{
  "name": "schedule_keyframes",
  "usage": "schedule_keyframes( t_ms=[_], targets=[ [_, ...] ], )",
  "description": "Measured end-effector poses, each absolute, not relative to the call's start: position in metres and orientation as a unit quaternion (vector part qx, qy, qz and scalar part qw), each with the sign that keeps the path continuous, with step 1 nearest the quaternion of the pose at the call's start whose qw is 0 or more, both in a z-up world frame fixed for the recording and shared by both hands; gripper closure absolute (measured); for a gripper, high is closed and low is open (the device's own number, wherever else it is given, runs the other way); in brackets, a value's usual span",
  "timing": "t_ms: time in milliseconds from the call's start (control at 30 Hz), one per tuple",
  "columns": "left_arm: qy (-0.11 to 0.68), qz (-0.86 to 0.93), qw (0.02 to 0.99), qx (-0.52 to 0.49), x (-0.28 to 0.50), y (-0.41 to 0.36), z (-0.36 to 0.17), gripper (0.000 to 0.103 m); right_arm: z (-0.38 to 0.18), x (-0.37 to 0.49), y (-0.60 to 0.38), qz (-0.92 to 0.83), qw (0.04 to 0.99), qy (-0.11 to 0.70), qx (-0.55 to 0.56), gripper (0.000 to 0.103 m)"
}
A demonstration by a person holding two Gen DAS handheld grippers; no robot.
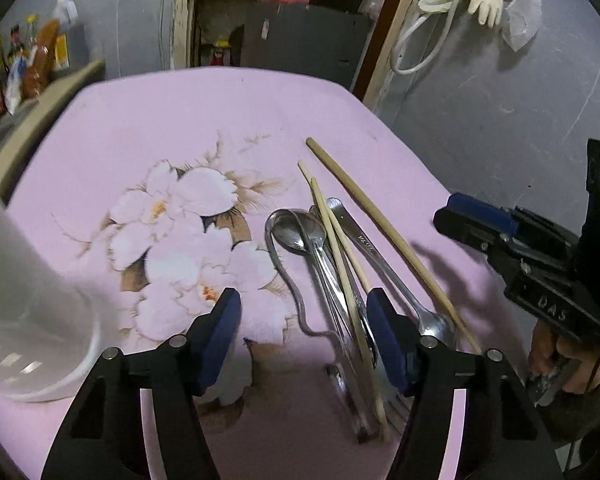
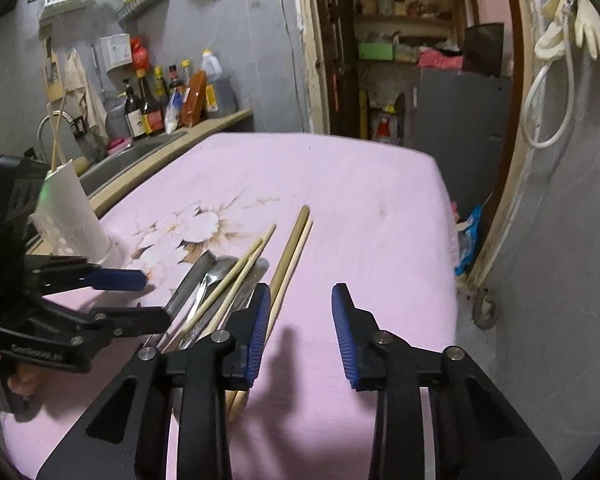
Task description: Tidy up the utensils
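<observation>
On a pink cloth (image 1: 260,112) printed with flowers, the left gripper (image 1: 304,320) and right gripper (image 2: 300,320) hover wide open and empty over a pile of utensils (image 1: 340,272), while a white cup (image 2: 74,216) holds chopsticks (image 2: 58,132).

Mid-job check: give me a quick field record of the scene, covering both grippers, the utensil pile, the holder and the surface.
left gripper: jaws open, empty, hovering over the near end of the pile
right gripper: jaws open, empty, at the right side of the pile
pile: metal spoons and pale wooden chopsticks, loose and overlapping on the cloth
holder: white plastic cup, upright, left of the pile, chopsticks already standing in it
surface: pink floral tablecloth
task state: sorting unfinished
</observation>
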State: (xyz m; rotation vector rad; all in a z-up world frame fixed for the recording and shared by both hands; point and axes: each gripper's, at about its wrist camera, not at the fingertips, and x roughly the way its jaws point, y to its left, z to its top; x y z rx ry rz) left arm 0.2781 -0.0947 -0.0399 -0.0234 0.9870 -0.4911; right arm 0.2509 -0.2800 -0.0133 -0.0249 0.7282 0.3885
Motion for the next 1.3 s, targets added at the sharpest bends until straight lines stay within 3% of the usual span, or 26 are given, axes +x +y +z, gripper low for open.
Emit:
schedule_keyframes(
  t_ms=[333,533,1033,1300],
  targets=[
    [0.494,-0.235,0.835,-0.065,0.310,-0.077,-0.039,0.069,-0.024,0.267,-0.276,0.210,0.893,0.399,0.002,0.079],
    [0.495,-0.228,0.836,-0.066,0.320,-0.073,-0.037,0.078,-0.028,0.275,-0.273,0.212,0.884,0.417,0.004,0.079],
    [0.501,-0.211,0.837,-0.058,0.306,-0.059,-0.030,0.083,-0.032,0.319,-0.268,0.198,0.870,0.451,0.012,0.081],
    [0.500,-0.200,0.842,-0.037,0.305,-0.073,-0.028,0.083,-0.036,0.339,-0.245,0.188,0.861,0.470,-0.043,0.081]
  ],
)
